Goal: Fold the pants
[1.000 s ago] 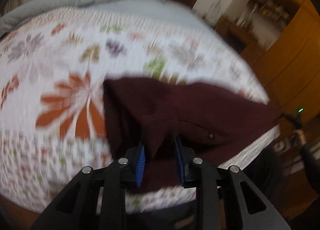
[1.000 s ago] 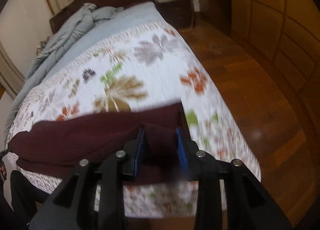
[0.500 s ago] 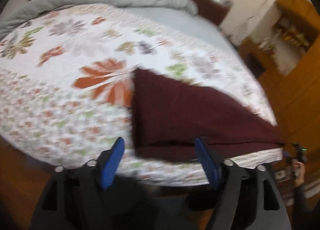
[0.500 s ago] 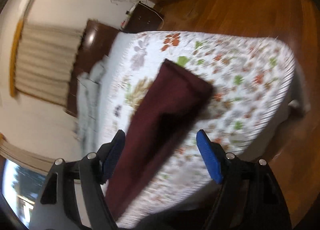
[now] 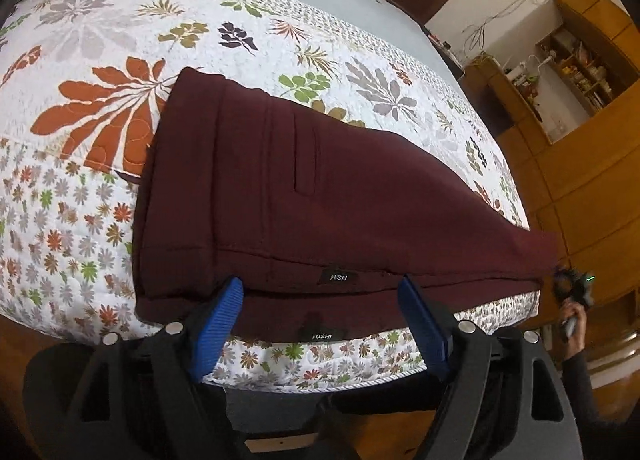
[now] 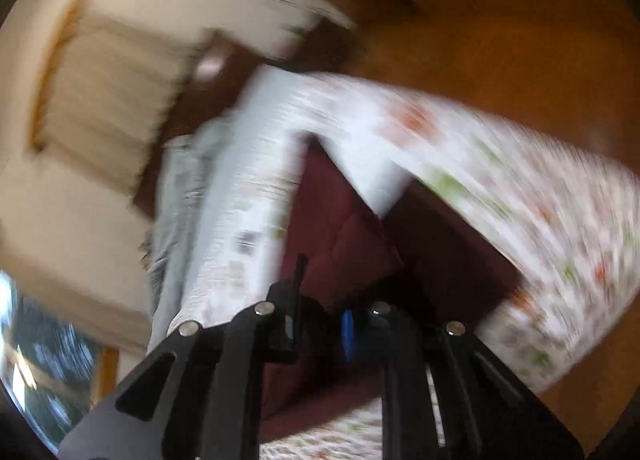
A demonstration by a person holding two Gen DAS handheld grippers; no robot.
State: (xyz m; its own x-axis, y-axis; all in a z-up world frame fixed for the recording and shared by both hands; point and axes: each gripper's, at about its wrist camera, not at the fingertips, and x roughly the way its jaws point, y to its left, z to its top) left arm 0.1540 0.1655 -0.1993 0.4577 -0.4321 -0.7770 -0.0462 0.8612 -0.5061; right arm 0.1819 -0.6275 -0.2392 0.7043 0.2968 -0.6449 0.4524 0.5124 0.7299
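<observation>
Quilted floral cotton covers one bed [image 5: 100, 59], its broad top bare beyond the clothing. One pair of maroon pants [image 5: 300, 187] lies folded lengthwise along the near edge, waistband left, legs tapering right to the corner; two small black labels show. Left gripper [image 5: 320, 300] hangs off that edge, fingers wide apart, holding nothing. Right gripper [image 6: 320, 324] is blurred, fingers close together over maroon cloth; grip cannot be told.

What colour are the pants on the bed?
Dark maroon pants, plain, with small black labels; clearest in the left wrist view.
</observation>
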